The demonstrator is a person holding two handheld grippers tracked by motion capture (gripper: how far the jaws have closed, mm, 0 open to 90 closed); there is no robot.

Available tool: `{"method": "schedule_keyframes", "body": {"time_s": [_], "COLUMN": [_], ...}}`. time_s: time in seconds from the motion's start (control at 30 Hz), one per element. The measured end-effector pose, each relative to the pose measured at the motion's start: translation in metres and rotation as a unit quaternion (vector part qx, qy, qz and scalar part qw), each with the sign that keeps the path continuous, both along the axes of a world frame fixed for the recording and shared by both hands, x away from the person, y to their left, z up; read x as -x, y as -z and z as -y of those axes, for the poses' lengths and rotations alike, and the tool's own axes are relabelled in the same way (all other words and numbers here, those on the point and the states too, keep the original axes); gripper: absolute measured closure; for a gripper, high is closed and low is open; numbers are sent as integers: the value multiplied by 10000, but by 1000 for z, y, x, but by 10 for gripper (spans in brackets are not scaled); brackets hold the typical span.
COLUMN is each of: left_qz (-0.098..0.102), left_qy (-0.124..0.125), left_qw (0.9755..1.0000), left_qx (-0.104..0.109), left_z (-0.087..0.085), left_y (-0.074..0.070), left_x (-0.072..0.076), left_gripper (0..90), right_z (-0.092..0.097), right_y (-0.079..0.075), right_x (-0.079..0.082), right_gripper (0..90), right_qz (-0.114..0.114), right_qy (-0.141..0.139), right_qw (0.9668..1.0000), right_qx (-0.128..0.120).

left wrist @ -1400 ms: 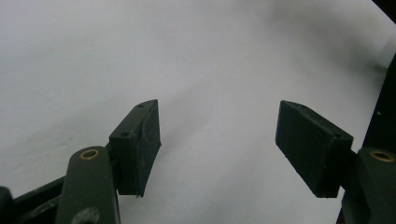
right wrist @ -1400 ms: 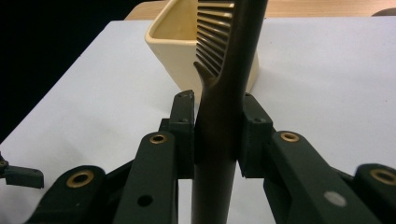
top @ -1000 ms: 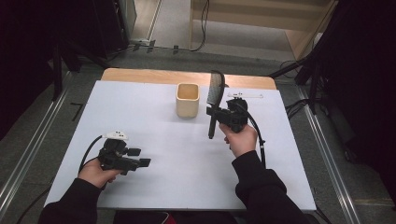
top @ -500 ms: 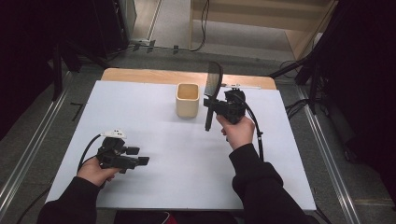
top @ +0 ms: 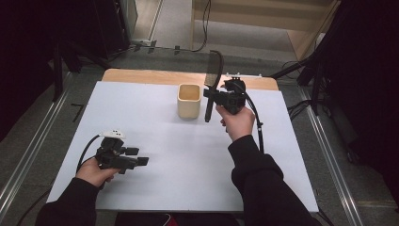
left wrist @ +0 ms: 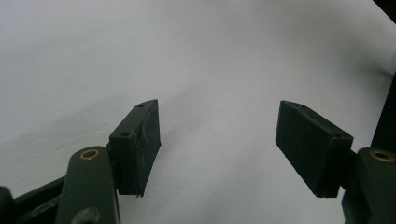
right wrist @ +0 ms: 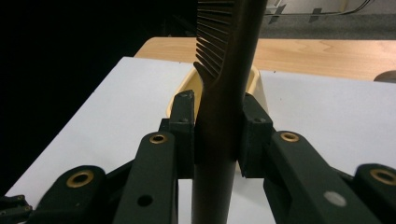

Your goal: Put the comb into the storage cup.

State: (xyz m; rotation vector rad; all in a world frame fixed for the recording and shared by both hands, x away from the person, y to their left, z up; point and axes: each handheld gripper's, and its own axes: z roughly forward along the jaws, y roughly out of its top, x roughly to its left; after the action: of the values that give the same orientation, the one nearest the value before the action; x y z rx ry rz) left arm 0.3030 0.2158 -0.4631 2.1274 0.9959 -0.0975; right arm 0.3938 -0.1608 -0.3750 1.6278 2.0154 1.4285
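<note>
L gripper: we're resting the left gripper (top: 123, 159) low over the white table sheet (top: 155, 136), near edge; jaws standing wide apart w/ nothing btwn them, black pads (left wrist: 140, 147) bare.
R gripper: we're holding the right gripper (top: 221, 100) up above the table, mid-depth; jaws clamped tight on the handle of the dark plastic comb (top: 212, 82).
Comb: we're carrying it upright, teeth end up, handle end hanging down, just beside the cup & clear of the sheet.
Cup: the small cream square cup (top: 189, 100) is standing farther back on the sheet; what we're seeing of its inside looks empty.
Progress: pickup looks done; we're judging what's left as lining the handle over the cup mouth, lowering it in, letting go.
Far end: bare wooden table edge (top: 141, 76) past the sheet.
</note>
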Motion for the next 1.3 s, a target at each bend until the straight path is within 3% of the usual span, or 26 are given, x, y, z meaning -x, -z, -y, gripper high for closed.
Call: {"method": "schedule_keyframes", "body": {"time_s": [0.2,0.8,1.03,1.3], "left_qz": [-38,-53,-50,-60], "left_qy": [41,16,24,36], "left_qw": [10000,10000,10000,10000], "left_qx": [40,29,29,-1], "left_z": [1,0,0,0], "left_y": [1,2,2,2], "left_x": [0,-1,-2,-2], "left_gripper": [315,316,316,316], "right_z": [-5,-19,-20,-23], "right_y": [-6,-21,-23,-25], "right_x": [-10,-36,-48,-58], "right_gripper": [700,700,700,700], "right_qz": [-12,-3,68,131], "right_qy": [7,44,-175,-179], "right_qw": [10000,9998,9984,9987], "right_qx": [55,-183,-527,-465]}}
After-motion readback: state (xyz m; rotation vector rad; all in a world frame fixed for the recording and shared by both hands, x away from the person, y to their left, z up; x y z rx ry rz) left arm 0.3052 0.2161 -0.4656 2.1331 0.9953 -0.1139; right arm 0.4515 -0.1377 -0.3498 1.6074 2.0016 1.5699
